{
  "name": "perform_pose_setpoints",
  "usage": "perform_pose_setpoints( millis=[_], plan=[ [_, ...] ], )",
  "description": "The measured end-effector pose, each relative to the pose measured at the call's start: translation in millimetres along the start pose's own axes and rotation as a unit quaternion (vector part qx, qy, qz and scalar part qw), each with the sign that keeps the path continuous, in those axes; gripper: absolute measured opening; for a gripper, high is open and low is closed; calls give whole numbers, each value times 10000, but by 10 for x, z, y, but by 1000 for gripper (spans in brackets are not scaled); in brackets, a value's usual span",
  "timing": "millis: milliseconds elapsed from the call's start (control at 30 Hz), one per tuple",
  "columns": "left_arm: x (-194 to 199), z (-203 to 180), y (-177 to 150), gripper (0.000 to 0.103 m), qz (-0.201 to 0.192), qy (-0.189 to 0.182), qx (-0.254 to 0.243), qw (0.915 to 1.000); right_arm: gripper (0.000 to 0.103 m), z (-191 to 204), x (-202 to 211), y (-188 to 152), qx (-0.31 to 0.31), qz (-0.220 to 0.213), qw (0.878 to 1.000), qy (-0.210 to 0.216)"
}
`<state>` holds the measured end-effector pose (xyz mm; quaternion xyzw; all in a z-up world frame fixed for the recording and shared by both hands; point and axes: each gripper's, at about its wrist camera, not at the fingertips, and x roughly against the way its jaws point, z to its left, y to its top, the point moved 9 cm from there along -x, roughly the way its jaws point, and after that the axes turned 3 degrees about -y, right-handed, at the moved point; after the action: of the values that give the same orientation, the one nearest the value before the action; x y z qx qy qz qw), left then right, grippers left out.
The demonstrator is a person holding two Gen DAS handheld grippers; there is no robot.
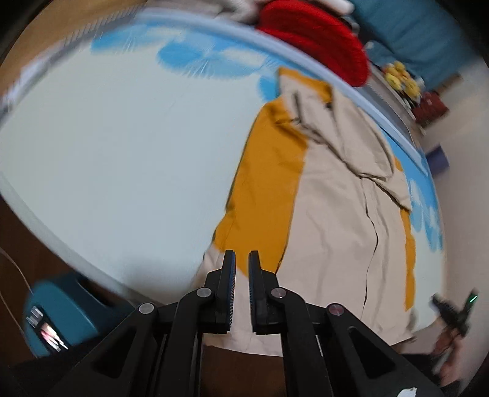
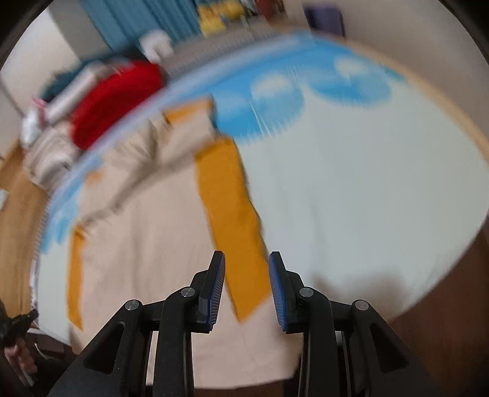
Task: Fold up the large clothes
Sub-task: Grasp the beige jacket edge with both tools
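Garment (image 1: 333,232) overhanging bed (image 1: 122,146) edge, tools apart

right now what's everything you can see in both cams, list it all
garment: 1, beige with mustard-orange panels, spread flat on the bed, hem toward the near edge
bed cover: 1, pale with blue flower prints along the far edge, under the garment
red cloth: 1, red, heaped beyond the far edge of the bed
curtain: 1, teal, in the background
yellow items: a cluster, yellow, on a surface past the bed; too blurred to identify
teal device: 1, teal, low beside the bed
left gripper: 1, black, jaws narrowly apart over the hem, gripping nothing
right gripper: 1, black with blue pads, jaws wide over the orange strip
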<state>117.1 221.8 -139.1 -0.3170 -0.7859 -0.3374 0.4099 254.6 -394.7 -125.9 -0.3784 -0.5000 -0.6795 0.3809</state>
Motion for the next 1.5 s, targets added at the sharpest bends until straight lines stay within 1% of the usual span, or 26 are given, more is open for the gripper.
perform_pose_setpoints(
  millis=[33,100,167,233,333,400,433,467,500,533,567,600,633,700,767,833,867,900,967,1000,1033,1100,1133,1267,1400,1500],
  plan=[
    [-98,83,-37,7,115,-18,173,9998,31,-36,-131,-57,45,199,9997,-112],
    [-288,250,-101,7,347,151,497,9980,31,-117,-306,-169,203,503,9978,-390],
    [-419,323,-138,14,592,281,661,9957,31,-189,-447,-279,298,743,9948,-625],
    [-516,366,-176,35,764,387,679,9940,33,-262,-558,-382,284,995,9921,-703],
    [-652,432,-267,37,1062,582,677,9903,34,-343,-687,-528,196,1392,9874,-721],
    [-708,425,-298,35,1142,656,549,9898,34,-379,-739,-623,231,1574,9843,-764],
    [-720,411,-302,31,1174,660,492,9897,34,-384,-743,-647,251,1611,9835,-788],
    [-741,372,-328,25,1231,670,361,9895,34,-385,-738,-667,297,1620,9830,-815],
    [-747,346,-338,9,1271,737,229,9889,34,-379,-733,-676,345,1617,9827,-831],
    [-731,331,-350,6,1249,804,127,9888,33,-362,-723,-695,409,1625,9825,-812],
    [-671,297,-346,4,1137,816,24,9902,18,-345,-700,-706,440,1601,9832,-764],
    [-616,267,-338,2,1042,772,-23,9916,1,-337,-656,-706,447,1542,9844,-723],
    [-493,208,-328,2,854,690,-106,9939,1,-338,-601,-691,412,1452,9862,-686],
    [-373,185,-365,2,756,725,-202,9943,1,-357,-397,-628,213,1147,9919,-500],
    [-416,306,-499,1,982,1023,-141,9898,1,-440,-280,-632,69,1026,9933,-532],
    [-543,409,-574,2,1255,1129,7,9856,0,-576,-286,-718,-80,1133,9911,-691],
    [-571,418,-548,2,1292,1121,60,9852,1,-617,-327,-767,-51,1263,9887,-808],
    [-579,422,-511,3,1275,1050,143,9862,1,-643,-361,-801,-13,1366,9866,-894],
    [-515,409,-360,4,1026,849,332,9905,1,-626,-373,-785,30,1437,9850,-955],
    [-472,390,-274,9,856,693,422,9930,2,-648,-359,-779,12,1421,9847,-1005],
    [-455,365,-216,20,764,577,467,9943,6,-690,-338,-740,-55,1360,9849,-1065],
    [-459,347,-141,34,655,436,475,9958,10,-749,-296,-656,-206,1163,9867,-1116],
    [-489,346,-133,35,672,440,455,9957,11,-761,-278,-610,-293,1086,9884,-1021],
    [-668,426,-146,36,939,487,612,9925,34,-709,-345,-604,-314,1151,9897,-786],
    [-762,405,-135,36,1042,531,743,9904,36,-668,-519,-721,31,1382,9862,-907],
    [-809,384,-208,35,1147,646,614,9894,37,-668,-522,-739,233,1402,9843,-1043]
  ],
)
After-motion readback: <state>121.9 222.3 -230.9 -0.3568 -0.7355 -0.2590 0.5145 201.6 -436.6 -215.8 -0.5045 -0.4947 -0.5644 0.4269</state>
